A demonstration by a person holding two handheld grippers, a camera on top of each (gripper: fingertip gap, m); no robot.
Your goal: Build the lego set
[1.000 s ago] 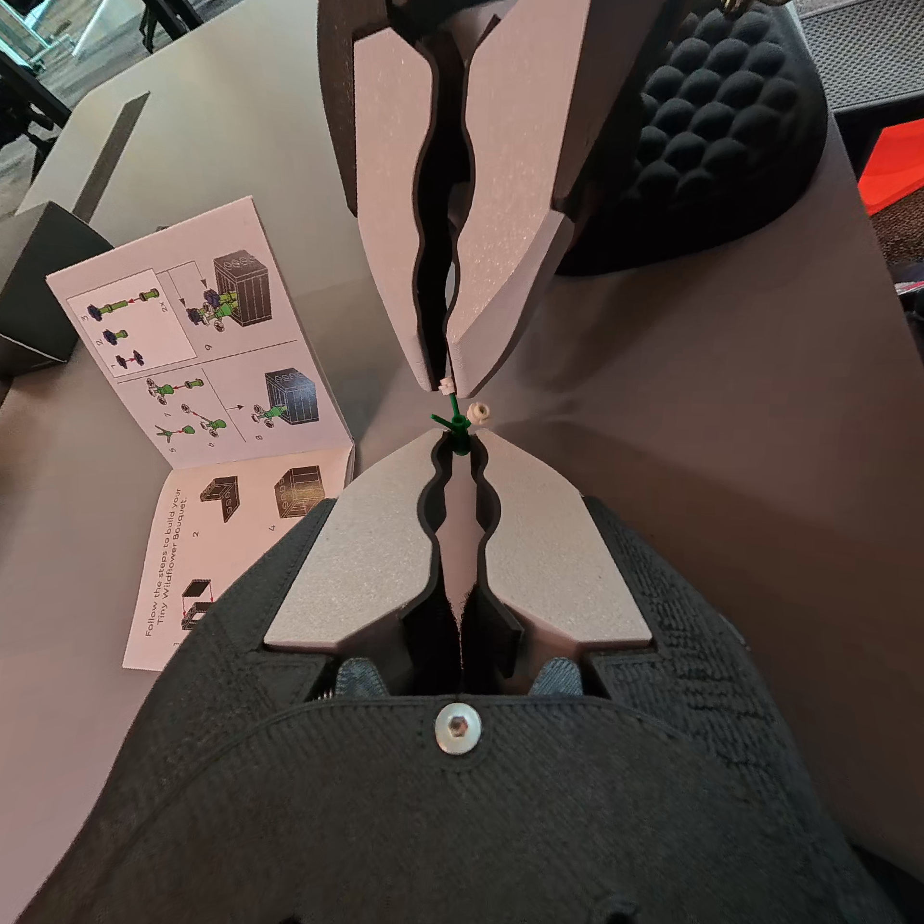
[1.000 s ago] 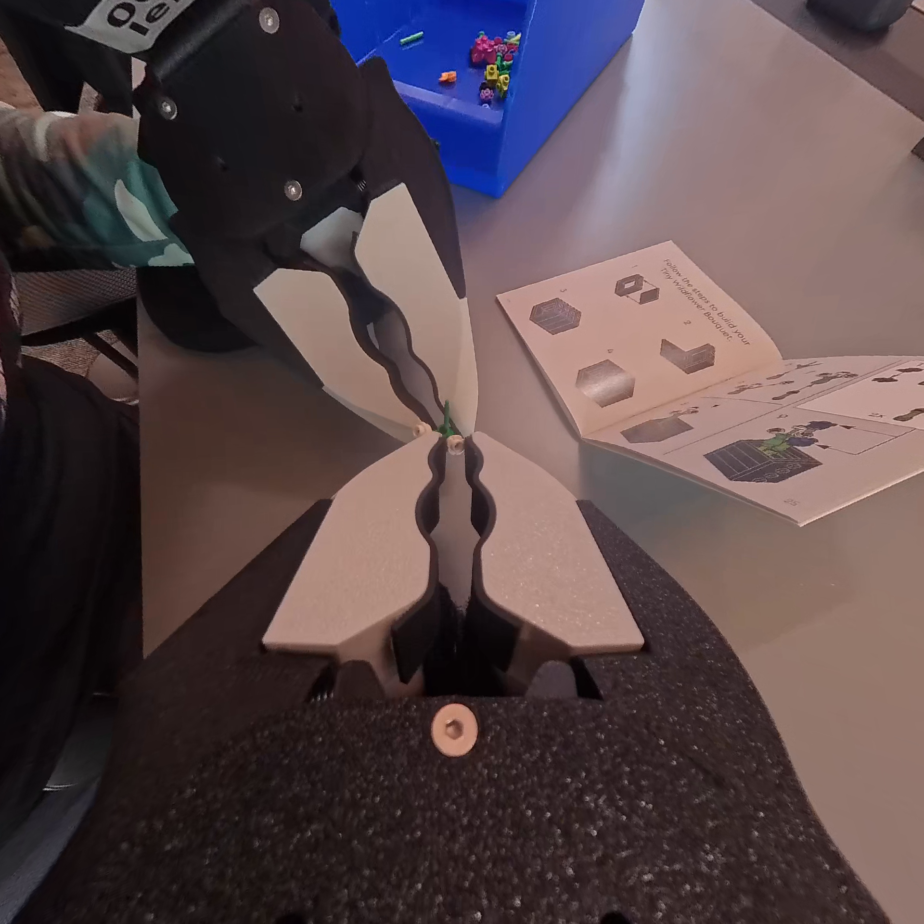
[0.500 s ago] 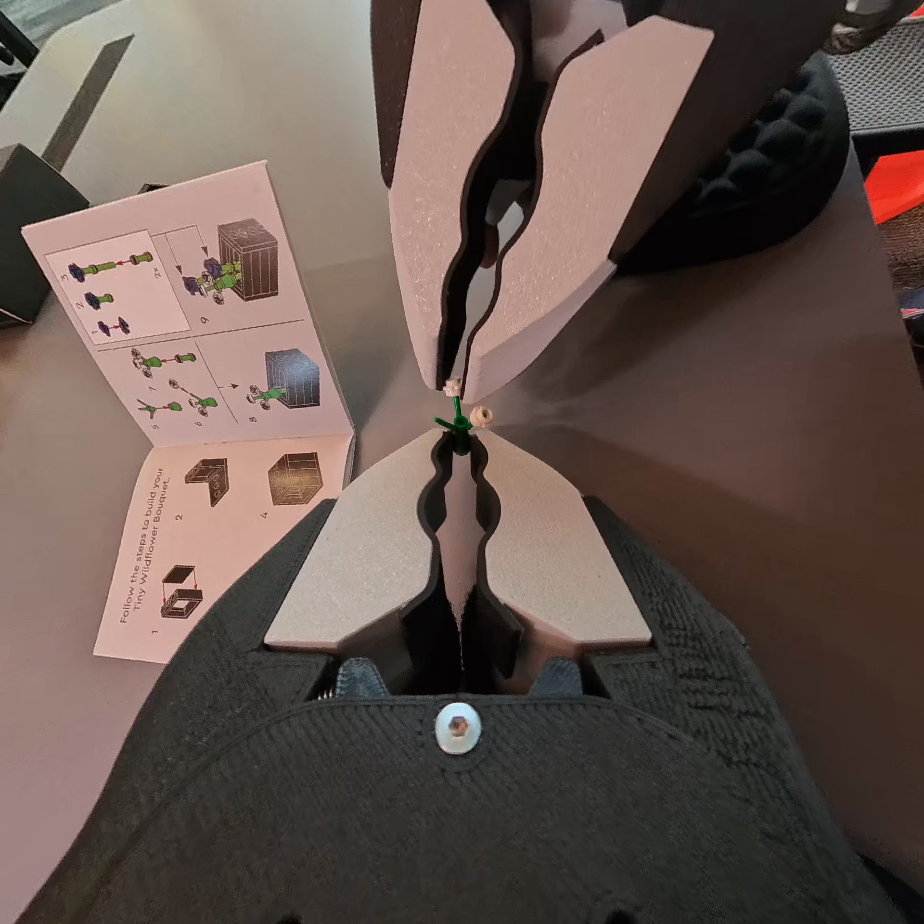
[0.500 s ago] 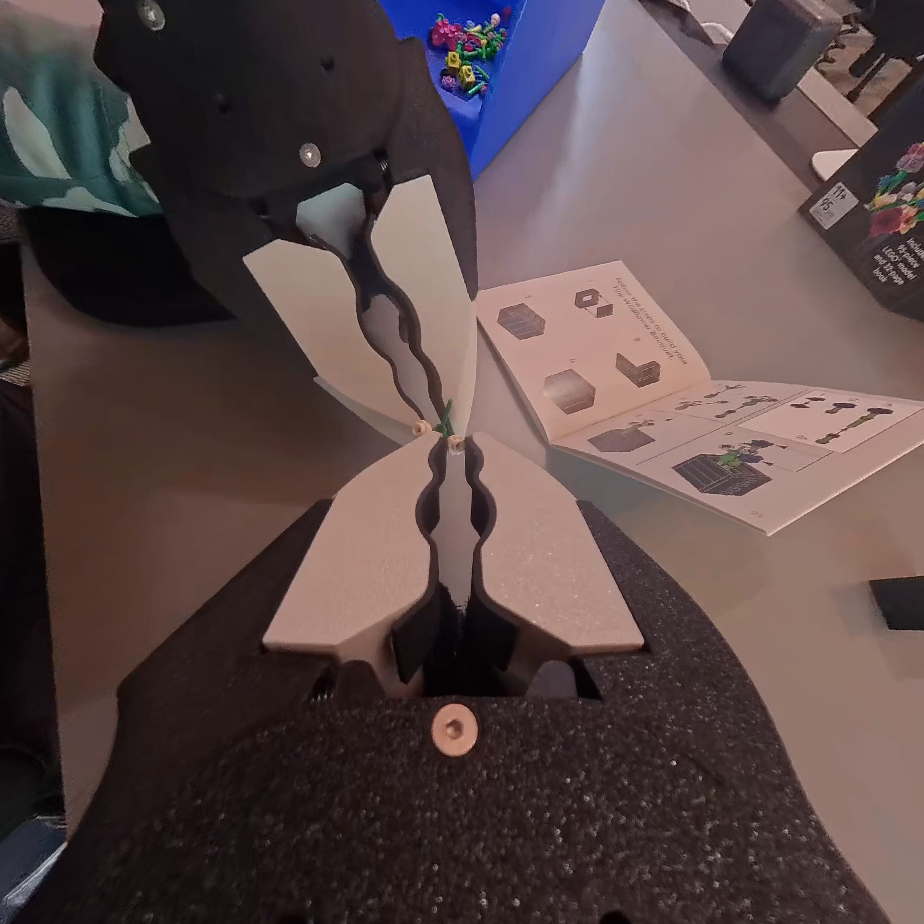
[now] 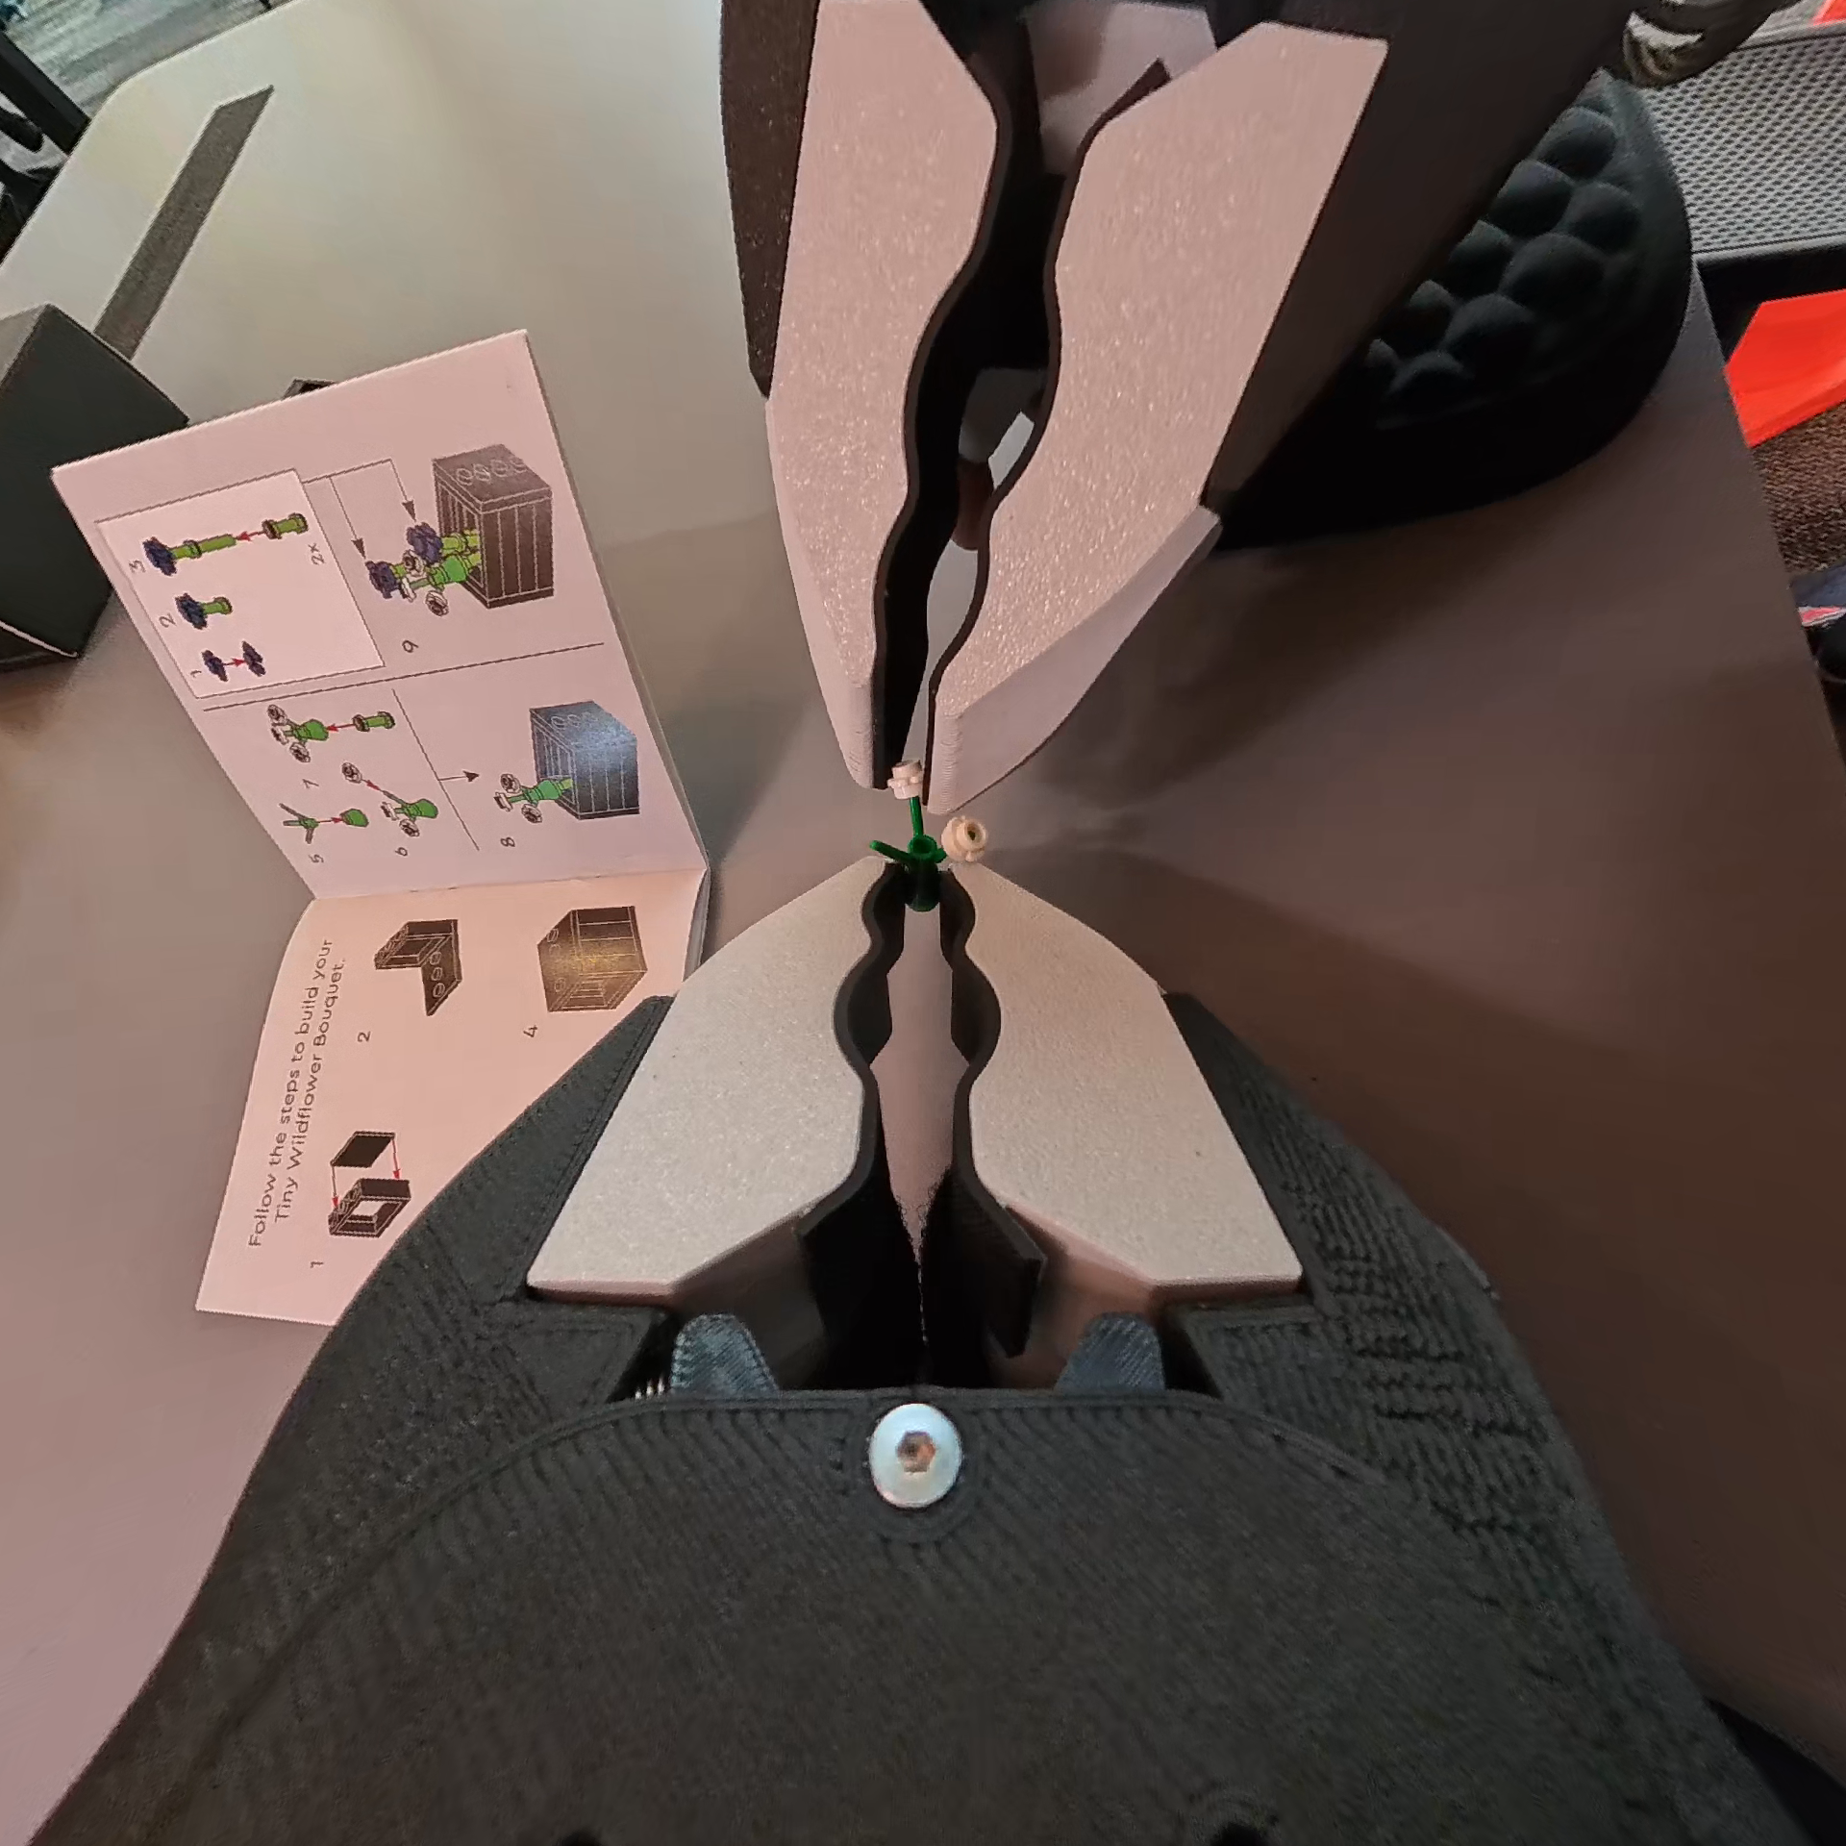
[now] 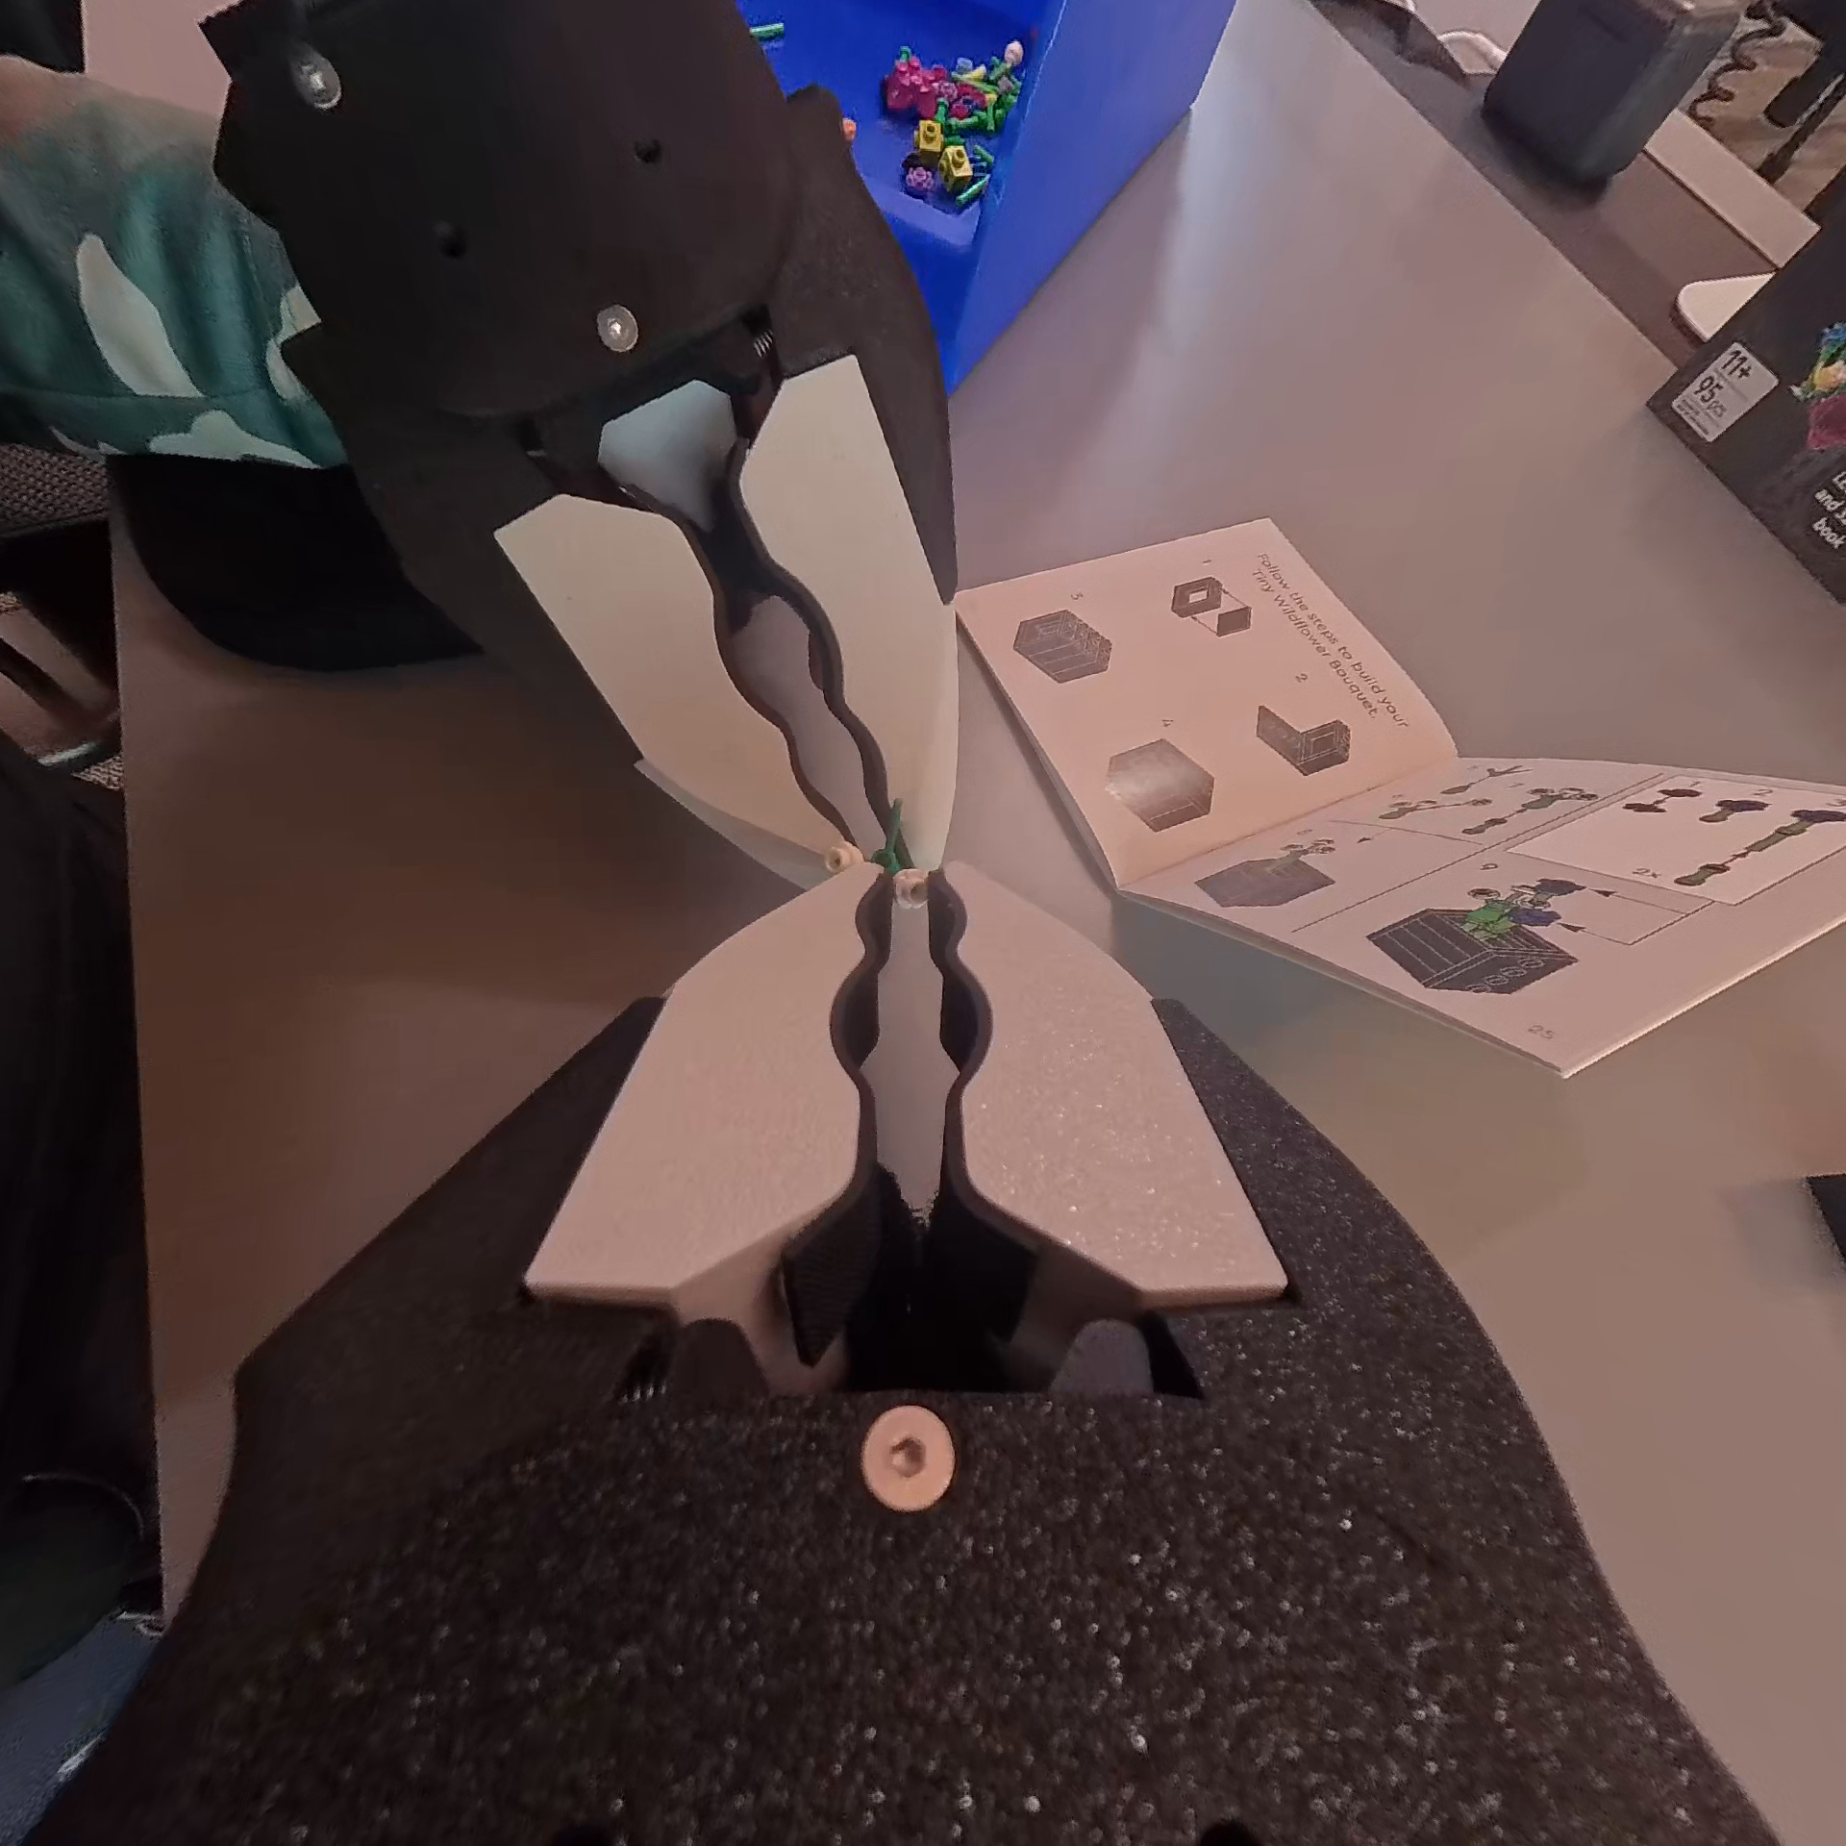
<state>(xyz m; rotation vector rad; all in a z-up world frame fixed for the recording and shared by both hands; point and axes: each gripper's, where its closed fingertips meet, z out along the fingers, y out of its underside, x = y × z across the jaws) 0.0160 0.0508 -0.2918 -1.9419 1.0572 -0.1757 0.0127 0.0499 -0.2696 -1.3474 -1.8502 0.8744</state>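
My left gripper (image 5: 917, 881) is shut on the base of a small green stem piece (image 5: 921, 854) with thin branches. One white flower stud (image 5: 965, 837) sits on its right branch. My right gripper (image 5: 907, 791) comes in from above, tip to tip with the left. It is shut on a second white flower stud (image 5: 906, 775), which touches the end of the upright branch. In the right wrist view, my right gripper (image 6: 905, 881) pinches that stud (image 6: 910, 887). The left gripper (image 6: 885, 849) holds the green stem (image 6: 891, 841) just beyond it, with the other stud (image 6: 842, 856) to the left.
An open instruction booklet (image 5: 400, 699) (image 6: 1299, 799) lies on the grey table (image 5: 1398, 899). A blue bin (image 6: 1079, 150) of loose pieces stands behind it. A black box (image 5: 50, 499), the set's box (image 6: 1778, 420), and a black bumpy cushion (image 5: 1548, 300) are nearby. A person's sleeve (image 6: 120, 300) is at left. My left and right fingertips are right by each other.
Both grippers stay shut and tip to tip on the stem and stud. The pair has swung over the table, and the right gripper now leans more to the right in the left wrist view.
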